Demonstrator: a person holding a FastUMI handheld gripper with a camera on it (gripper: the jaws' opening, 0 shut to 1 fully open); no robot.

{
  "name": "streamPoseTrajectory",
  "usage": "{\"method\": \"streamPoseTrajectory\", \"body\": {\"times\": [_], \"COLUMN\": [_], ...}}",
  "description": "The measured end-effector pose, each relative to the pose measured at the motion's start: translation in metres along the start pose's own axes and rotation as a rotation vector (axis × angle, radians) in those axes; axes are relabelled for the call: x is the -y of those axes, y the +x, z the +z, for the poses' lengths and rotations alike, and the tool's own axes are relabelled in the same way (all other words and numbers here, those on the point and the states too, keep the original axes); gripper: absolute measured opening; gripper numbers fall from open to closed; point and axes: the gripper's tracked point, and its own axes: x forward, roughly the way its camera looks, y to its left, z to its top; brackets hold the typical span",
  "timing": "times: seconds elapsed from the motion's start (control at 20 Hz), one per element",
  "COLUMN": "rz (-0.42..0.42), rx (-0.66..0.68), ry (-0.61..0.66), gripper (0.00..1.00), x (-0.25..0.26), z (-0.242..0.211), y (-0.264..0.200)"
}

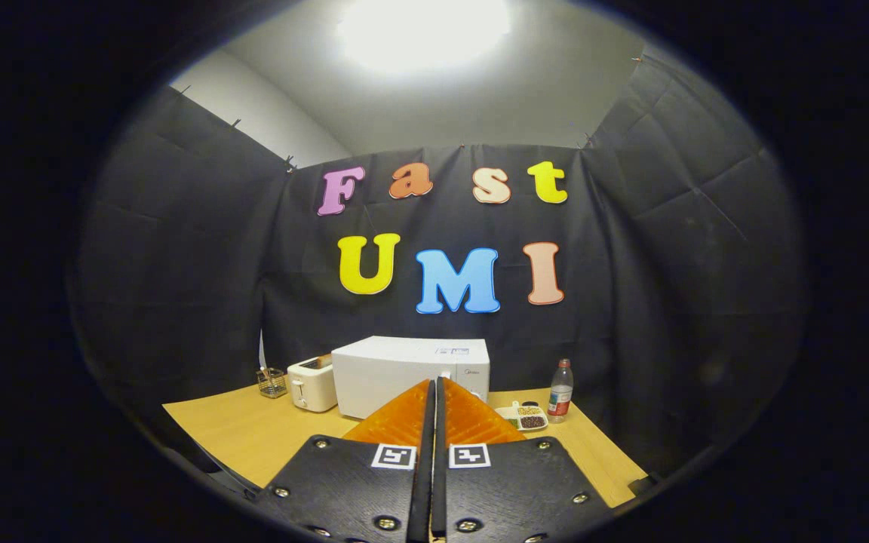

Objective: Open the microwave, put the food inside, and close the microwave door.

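**Approaching a closed microwave with closed fingers**

The gripper point(434, 388) is hovering above the near part of the wooden table point(253, 434), well back from everything on it. Its two fingers are lying pressed together along their length, gripping nothing, and their tips are pointing toward 12 o'clock, straight at the white microwave point(404, 369).

The microwave is standing at the far side of the table, beyond the fingertips, with its door shut. Judging by the control strip at its 3 o'clock end, the door is probably swinging from the 9 o'clock side, but the handle or release is too small to make out. The food, a small divided tray point(523, 416) holding dark and pale bits, is resting on the table at about 4 o'clock from the microwave, with a drinks bottle point(560, 390) just beside it at 3 o'clock. A white toaster point(312, 383) is sitting against the microwave's 9 o'clock side, and a small wire basket point(271, 382) lies further that way.

The door step seems not yet begun. To do it well, the fingers need spreading before arrival, then aiming at the door's free edge near the control strip, low enough to avoid sliding over the top. Pulling along the door's arc, not straight back, should keep the light oven from dragging. The bottle looks easy to topple during the later tray pickup.
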Motion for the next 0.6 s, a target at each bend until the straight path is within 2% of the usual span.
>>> {"method": "streamPoseTrajectory", "body": {"times": [0.15, 0.3, 0.4, 0.6], "rz": [-0.007, -0.022, -0.032, -0.023], "rx": [-0.027, -0.05, -0.063, -0.059], "ry": [0.012, 0.016, -0.006, -0.07], "gripper": [0.07, 0.69, 0.94, 0.96], "x": [0.001, -0.004, -0.007, -0.015], "z": [-0.01, -0.019, -0.022, -0.022], "y": [0.007, 0.014, 0.015, 0.019]}}
